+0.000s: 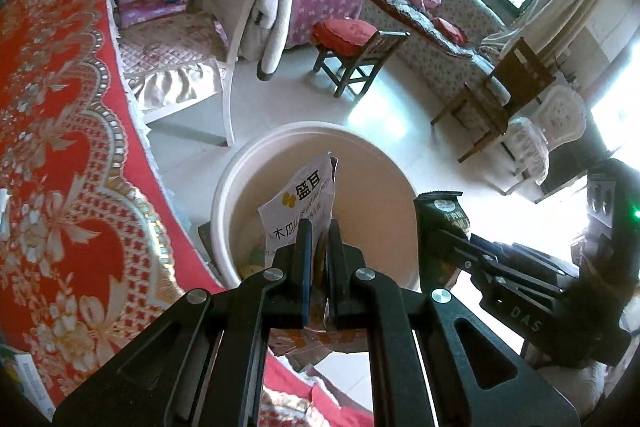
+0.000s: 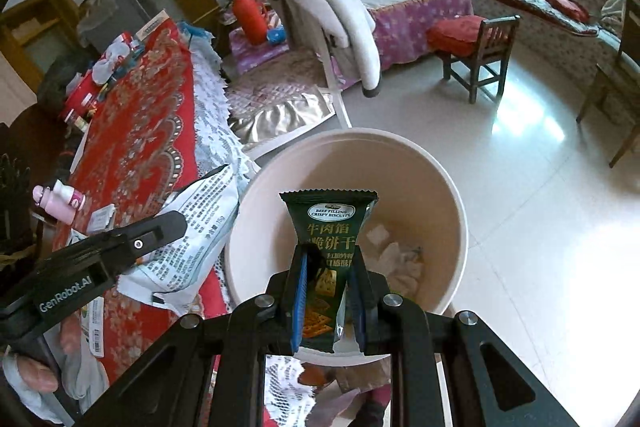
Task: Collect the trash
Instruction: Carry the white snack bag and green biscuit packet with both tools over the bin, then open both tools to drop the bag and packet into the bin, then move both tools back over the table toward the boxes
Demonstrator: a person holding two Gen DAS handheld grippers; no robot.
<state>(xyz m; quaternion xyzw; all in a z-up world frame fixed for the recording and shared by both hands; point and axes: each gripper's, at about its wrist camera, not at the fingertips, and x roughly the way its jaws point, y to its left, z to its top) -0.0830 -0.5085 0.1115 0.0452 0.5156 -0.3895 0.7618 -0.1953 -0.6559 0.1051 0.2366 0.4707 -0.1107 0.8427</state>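
A round cream trash bin [image 1: 224, 211] [image 2: 452, 195] stands on the floor beside the red-clothed table. My left gripper [image 1: 319, 231] is shut on a white snack bag [image 1: 304, 199] and holds it over the bin's left side. In the right wrist view that bag [image 2: 200, 223] shows at the left. My right gripper [image 2: 329, 255] is shut on a dark green biscuit wrapper [image 2: 328, 227], held above the bin. In the left wrist view it [image 1: 448, 215] shows at the right. Crumpled paper [image 2: 400, 263] lies inside the bin.
The table with the red patterned cloth [image 1: 60, 147] [image 2: 136, 131] is left of the bin, with a pink bottle [image 2: 60, 203] and small items. A white chair with a coat [image 2: 320, 7], a wooden stool [image 2: 476, 43] and a sofa [image 1: 432, 27] stand beyond on the tile floor.
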